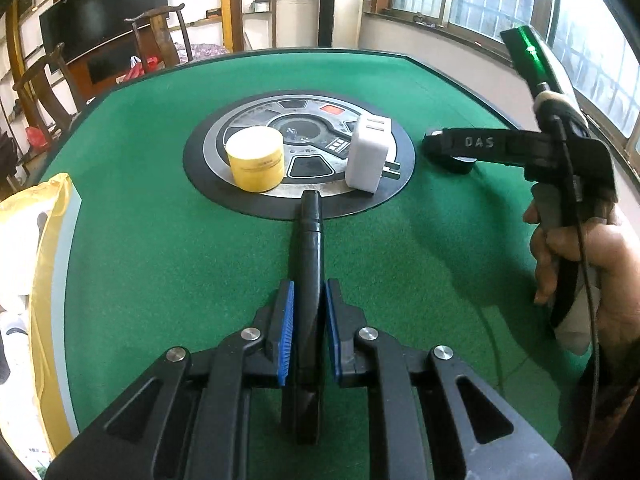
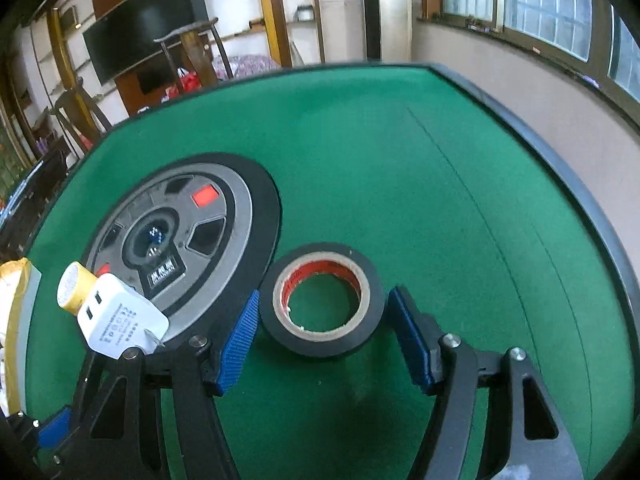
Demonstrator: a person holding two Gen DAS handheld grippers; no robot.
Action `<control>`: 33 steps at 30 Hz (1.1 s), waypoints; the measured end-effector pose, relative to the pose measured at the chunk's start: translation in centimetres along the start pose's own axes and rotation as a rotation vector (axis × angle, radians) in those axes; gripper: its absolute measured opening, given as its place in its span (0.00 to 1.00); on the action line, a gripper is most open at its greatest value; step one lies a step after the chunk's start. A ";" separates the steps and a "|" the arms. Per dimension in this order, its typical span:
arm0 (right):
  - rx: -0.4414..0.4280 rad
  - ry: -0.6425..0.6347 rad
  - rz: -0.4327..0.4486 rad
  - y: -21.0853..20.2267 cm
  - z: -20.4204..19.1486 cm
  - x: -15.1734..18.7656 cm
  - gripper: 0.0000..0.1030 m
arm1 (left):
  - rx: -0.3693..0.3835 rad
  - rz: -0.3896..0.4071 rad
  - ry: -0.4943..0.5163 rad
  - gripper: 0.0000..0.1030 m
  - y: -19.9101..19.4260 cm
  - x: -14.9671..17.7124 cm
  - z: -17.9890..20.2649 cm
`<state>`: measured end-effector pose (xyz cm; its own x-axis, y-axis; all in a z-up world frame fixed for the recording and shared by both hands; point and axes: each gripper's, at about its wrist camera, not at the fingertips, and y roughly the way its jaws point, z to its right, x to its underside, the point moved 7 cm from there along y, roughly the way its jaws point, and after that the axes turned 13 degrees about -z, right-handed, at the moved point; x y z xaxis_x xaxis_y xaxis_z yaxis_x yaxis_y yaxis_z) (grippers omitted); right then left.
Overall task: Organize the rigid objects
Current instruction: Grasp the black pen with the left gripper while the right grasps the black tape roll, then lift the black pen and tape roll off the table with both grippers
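Observation:
My left gripper (image 1: 309, 308) is shut on a black marker-like stick (image 1: 307, 240) that points toward the round centre panel (image 1: 240, 200). A yellow jar with a cream lid (image 1: 256, 158) and a white USB charger plug (image 1: 368, 154) stand on that panel. My right gripper (image 2: 322, 336) is open, its blue pads on either side of a black tape roll (image 2: 320, 300) lying flat on the green felt, apart from it. In the left wrist view the right gripper (image 1: 444, 144) hovers over the roll (image 1: 460, 164). The jar (image 2: 74, 286) and charger (image 2: 120, 320) show at the right view's left.
The green felt table (image 1: 160, 260) has a raised dark rim (image 2: 560, 168). A yellow-edged bag (image 1: 44, 240) lies at the table's left edge. Wooden chairs (image 1: 160, 36) and a dark screen stand beyond the far side; windows are to the right.

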<state>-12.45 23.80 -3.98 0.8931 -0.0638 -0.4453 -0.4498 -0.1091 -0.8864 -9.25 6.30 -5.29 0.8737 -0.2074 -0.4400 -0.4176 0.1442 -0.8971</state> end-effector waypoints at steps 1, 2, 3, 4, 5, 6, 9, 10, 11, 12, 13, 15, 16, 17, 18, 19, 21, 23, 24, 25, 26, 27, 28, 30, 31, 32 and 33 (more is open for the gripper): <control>-0.013 0.004 0.001 -0.1 0.1 0.1 0.55 | -0.003 0.001 0.001 0.12 -0.1 0.0 0.0; -0.022 0.003 0.000 -0.3 0.3 0.2 0.55 | -0.006 0.002 0.002 0.12 -0.1 0.1 0.0; -0.034 0.009 -0.001 -0.4 0.4 0.4 0.54 | -0.009 0.003 0.003 0.12 -0.1 0.1 0.0; -0.063 0.026 0.004 -0.9 0.7 0.7 0.54 | -0.010 0.002 0.004 0.12 -0.1 0.2 0.1; -0.084 0.037 0.007 -1.1 0.9 0.9 0.54 | -0.011 0.001 0.004 0.12 -0.1 0.2 0.1; -0.103 0.047 0.013 -1.5 0.8 1.1 0.54 | -0.010 0.000 0.002 0.12 -0.2 0.2 0.1; -0.142 0.060 0.054 -3.3 0.8 1.7 0.55 | -0.008 -0.001 0.002 0.12 -0.2 0.3 0.2; -0.158 0.058 0.070 -4.0 0.5 1.8 0.55 | -0.010 -0.001 0.005 0.12 -0.1 0.3 0.3; -0.168 0.057 0.081 -4.4 0.4 1.9 0.55 | -0.011 0.000 0.007 0.12 -0.2 0.3 0.4; -0.176 0.056 0.093 -4.8 0.1 1.8 0.55 | -0.010 0.001 0.012 0.12 -0.2 0.3 0.5; -0.183 0.054 0.104 -5.3 0.1 2.0 0.55 | -0.009 0.001 0.015 0.12 0.0 0.1 0.7; -0.194 0.043 0.118 -5.8 -0.7 1.5 0.55 | -0.004 0.005 0.021 0.12 0.0 0.1 0.8; -0.195 0.041 0.121 -5.8 -1.2 1.0 0.55 | 0.001 0.013 0.024 0.12 -0.2 0.1 0.9; -0.198 0.041 0.127 -5.9 -1.4 0.9 0.55 | 0.003 0.020 0.028 0.12 -0.3 0.0 1.0; -0.204 0.040 0.130 -6.0 -1.6 0.8 0.55 | 0.007 0.027 0.029 0.12 -0.5 0.0 1.0; -0.212 0.040 0.135 -6.2 -1.7 0.8 0.55 | 0.013 0.038 0.027 0.12 -0.7 -0.1 1.1; -0.214 0.042 0.145 -6.2 -2.1 0.4 0.55 | 0.021 0.046 0.025 0.12 -1.0 -0.2 1.1; -0.219 0.041 0.158 -6.5 -2.2 0.3 0.55 | 0.021 0.044 0.021 0.12 -1.0 -0.2 1.1; -0.219 0.043 0.161 -6.4 -2.4 0.3 0.55 | 0.024 0.044 0.021 0.12 -1.0 -0.2 1.0; -0.218 0.043 0.163 -6.4 -2.5 0.3 0.55 | 0.029 0.046 0.021 0.12 -1.0 -0.2 1.0; -0.219 0.041 0.163 -6.4 -2.6 0.3 0.55 | 0.032 0.048 0.021 0.12 -1.1 -0.3 1.0; -0.222 0.042 0.164 -6.4 -2.7 0.3 0.55 | 0.034 0.050 0.021 0.12 -1.1 -0.4 1.0; -0.224 0.045 0.166 -6.4 -2.7 0.3 0.55 | 0.035 0.052 0.020 0.12 -1.2 -0.4 0.9; -0.229 0.047 0.173 -6.6 -2.8 0.3 0.55 | 0.042 0.052 0.015 0.12 -1.2 -0.4 0.7; -0.231 0.048 0.177 -6.7 -2.9 0.3 0.55 | 0.046 0.053 0.009 0.12 -1.3 -0.4 0.6; -0.234 0.045 0.181 -6.8 -3.0 0.3 0.55 | 0.048 0.056 0.003 0.12 -1.4 -0.4 0.5; -0.236 0.041 0.184 -6.9 -3.2 0.3 0.55 | 0.052 0.059 -0.002 0.12 -1.5 -0.5 0.4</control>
<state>-9.10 21.35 2.44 0.7977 -0.1429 -0.5859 -0.5975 -0.3192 -0.7356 -8.94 6.62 -3.73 0.8486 -0.1949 -0.4918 -0.4548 0.2061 -0.8664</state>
